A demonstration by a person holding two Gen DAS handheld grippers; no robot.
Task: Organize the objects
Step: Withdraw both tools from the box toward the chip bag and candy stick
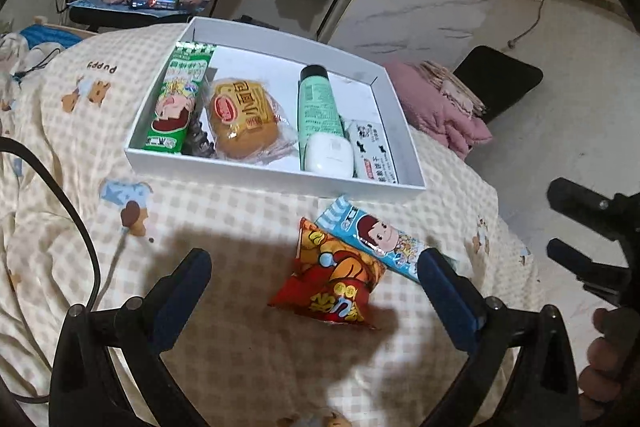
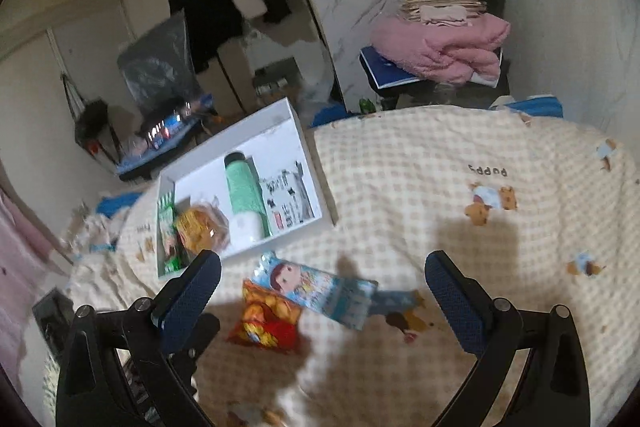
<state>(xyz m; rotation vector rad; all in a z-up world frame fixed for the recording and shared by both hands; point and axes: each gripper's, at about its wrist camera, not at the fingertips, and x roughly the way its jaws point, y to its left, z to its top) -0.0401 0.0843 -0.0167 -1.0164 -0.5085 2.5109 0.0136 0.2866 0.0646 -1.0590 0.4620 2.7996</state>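
With both grippers' jaws apart and empty, the left gripper [image 1: 316, 263] should probably drop squarely over the red packet [image 1: 334, 277] between its jaws, avoiding the blue packet [image 1: 378, 237] touching its right jaw, then carry it ahead to the box [image 1: 276, 179].

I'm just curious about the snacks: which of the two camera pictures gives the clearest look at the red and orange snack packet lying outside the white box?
The left wrist view. There the red and orange snack packet lies sharp, large and unblocked between the open fingers. In the right wrist view the same packet is smaller and blurred, its print unreadable.
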